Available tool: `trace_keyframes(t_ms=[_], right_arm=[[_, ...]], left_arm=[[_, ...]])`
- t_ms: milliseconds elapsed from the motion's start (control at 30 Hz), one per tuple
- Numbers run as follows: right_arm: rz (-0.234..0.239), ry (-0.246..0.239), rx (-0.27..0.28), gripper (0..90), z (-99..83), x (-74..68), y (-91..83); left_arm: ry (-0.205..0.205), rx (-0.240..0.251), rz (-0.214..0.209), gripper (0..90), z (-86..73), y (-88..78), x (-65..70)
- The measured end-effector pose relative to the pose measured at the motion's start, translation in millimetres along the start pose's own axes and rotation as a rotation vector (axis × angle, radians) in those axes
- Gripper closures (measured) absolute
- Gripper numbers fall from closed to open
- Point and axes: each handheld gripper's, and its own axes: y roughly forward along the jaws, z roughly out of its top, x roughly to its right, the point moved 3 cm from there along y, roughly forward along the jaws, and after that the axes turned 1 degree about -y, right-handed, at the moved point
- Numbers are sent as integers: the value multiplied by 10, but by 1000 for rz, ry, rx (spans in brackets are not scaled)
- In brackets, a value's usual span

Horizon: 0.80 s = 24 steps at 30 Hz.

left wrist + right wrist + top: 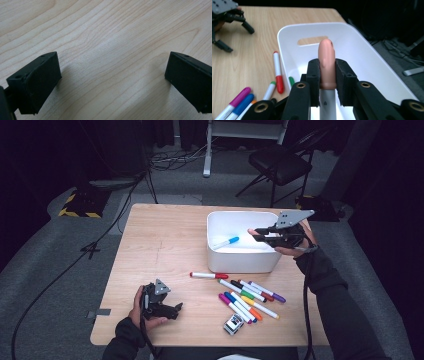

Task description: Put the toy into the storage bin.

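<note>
A light wooden table point(165, 245) carried a white plastic bin point(242, 262) near its far right side. In front of the bin lay a red-capped marker point(208, 275) alone, then a loose cluster of coloured markers point(248, 299), and beside them a small toy car point(233, 324) near the front edge.

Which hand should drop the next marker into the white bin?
Right. Its tool is already shut on a peach-capped marker over the white bin, while the left tool rests open on the table, away from the bin.
</note>
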Motion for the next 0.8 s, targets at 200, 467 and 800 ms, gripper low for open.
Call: trace_keyframes(t_ms=[200, 467, 800], right_arm=[[-17, -7, -67, 749, -74, -9, 85], [-16, -6, -61, 748, -37, 20, 152], [-22, -24, -76, 748, 6, 13, 317]], left_arm=[[-3, 0, -5, 5, -1, 3, 4], [0, 0, 0, 6, 0, 0, 0], [0, 0, 0, 5, 0, 0, 0]])
